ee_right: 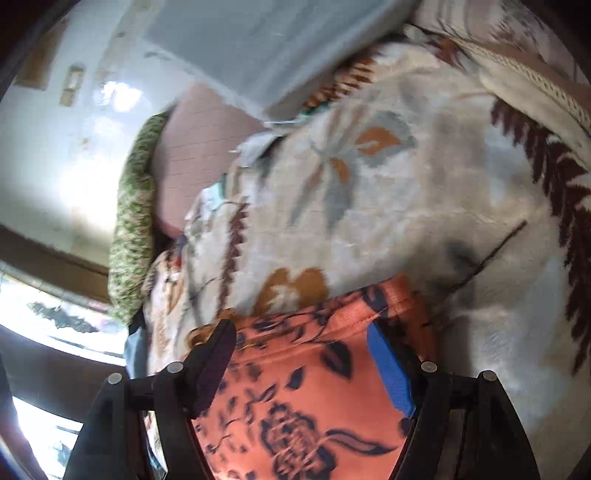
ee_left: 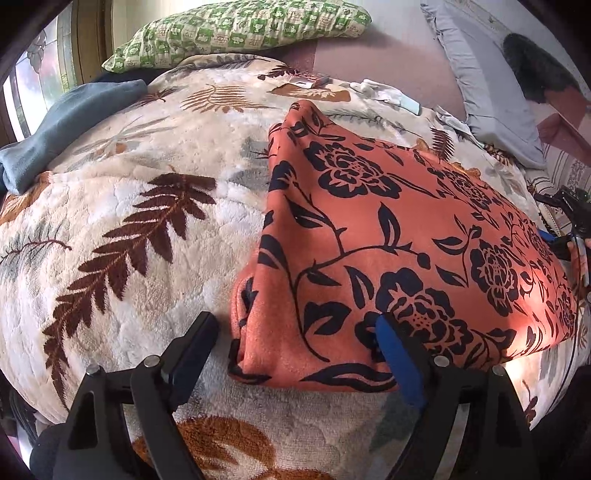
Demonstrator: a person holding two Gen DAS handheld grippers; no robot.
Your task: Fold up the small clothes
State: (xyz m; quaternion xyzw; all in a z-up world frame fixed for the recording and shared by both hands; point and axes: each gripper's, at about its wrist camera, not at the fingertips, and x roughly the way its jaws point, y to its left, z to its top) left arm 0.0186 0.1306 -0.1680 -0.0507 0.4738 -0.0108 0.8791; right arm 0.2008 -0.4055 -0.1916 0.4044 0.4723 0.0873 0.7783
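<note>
An orange garment (ee_left: 388, 240) with a black flower print lies folded on a cream fleece blanket (ee_left: 129, 221) with brown fern leaves. My left gripper (ee_left: 299, 350) is open over the garment's near corner; its black finger (ee_left: 195, 343) stands clear of the cloth and its blue pad (ee_left: 399, 358) is over it. My right gripper (ee_left: 561, 229) is at the garment's far right edge. The right wrist view is blurred. There, the right gripper (ee_right: 303, 358) is open just above the garment (ee_right: 306, 398), close to its hem, with the cloth lying flat under both fingers.
A green patterned pillow (ee_left: 240, 33) lies at the back, a grey-blue cloth (ee_left: 66, 125) on the left and a grey pillow (ee_left: 480, 81) at the back right. Small white items (ee_left: 384, 92) sit on the blanket's far edge. A window (ee_left: 33, 81) is on the left.
</note>
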